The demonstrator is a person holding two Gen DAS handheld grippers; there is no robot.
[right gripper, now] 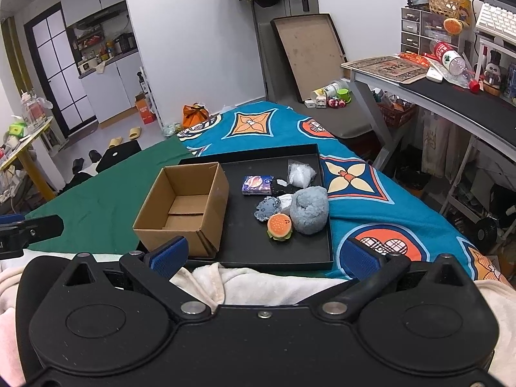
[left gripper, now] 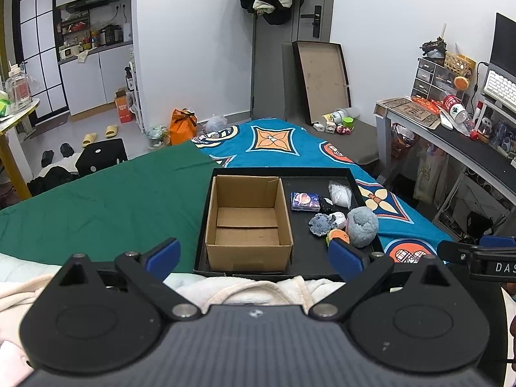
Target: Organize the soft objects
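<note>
The soft toys, a grey plush [right gripper: 309,209], a burger [right gripper: 280,227] and a blue plush [right gripper: 267,209], are lying in the tray [right gripper: 290,258] at 3 o'clock of the box [right gripper: 183,206]. The tray is resting on the bed [right gripper: 371,200]. The left hand-held gripper [left gripper: 254,254] and the right hand-held gripper [right gripper: 266,254] are hovering spread apart, gripping nothing.

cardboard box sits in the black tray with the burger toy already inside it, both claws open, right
Not quite. The cardboard box is empty; the burger toy lies on the black tray beside the grey plush, as the right wrist view shows. Both the left claw and the right claw are open.
</note>
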